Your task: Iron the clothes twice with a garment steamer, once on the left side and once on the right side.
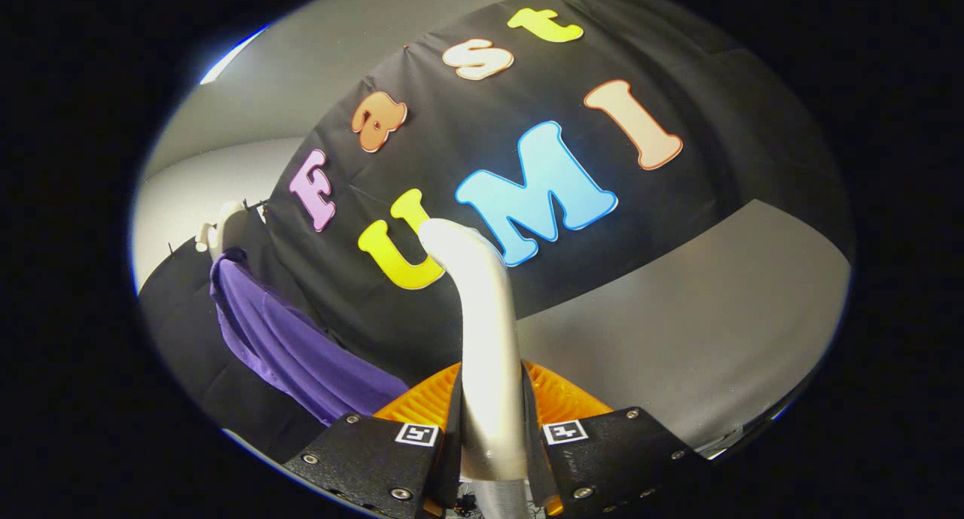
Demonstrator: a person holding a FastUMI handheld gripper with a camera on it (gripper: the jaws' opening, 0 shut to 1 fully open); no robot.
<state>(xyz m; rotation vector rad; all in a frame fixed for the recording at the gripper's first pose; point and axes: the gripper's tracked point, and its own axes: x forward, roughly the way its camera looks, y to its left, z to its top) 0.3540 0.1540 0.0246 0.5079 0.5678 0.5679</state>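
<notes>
Glossy pale plastic, smooth and curved: the garment steamer is standing clamped between the two fingers of the gripper, its handle rising from between them and bending over at the top toward the booth's black cloth wall. Both fingers are pressing on the handle's sides, so the gripper is pinching the steamer low on its neck. Judged from the sheen, the handle is looking hard, stiff and rather slippery; the low hold is leaving the long curved part above the fingers free to lever, so a firm squeeze is seeming wise. The weight cannot be told. Purple clothes, a soft, thin, draping fabric, are hanging on a pale hanger well to the left of the steamer and beyond the fingers, lying in loose folds against the black cloth. Such fabric is likely giving way under any push, so light contact is suiting it. Neither side is appearing ironed yet; the steamer's head is sitting apart from the garment. Open grey wall is lying to the right and ahead, giving room to swing; the garment's near edge and the hanger's hook are the things to be clearing on the way left.
</notes>
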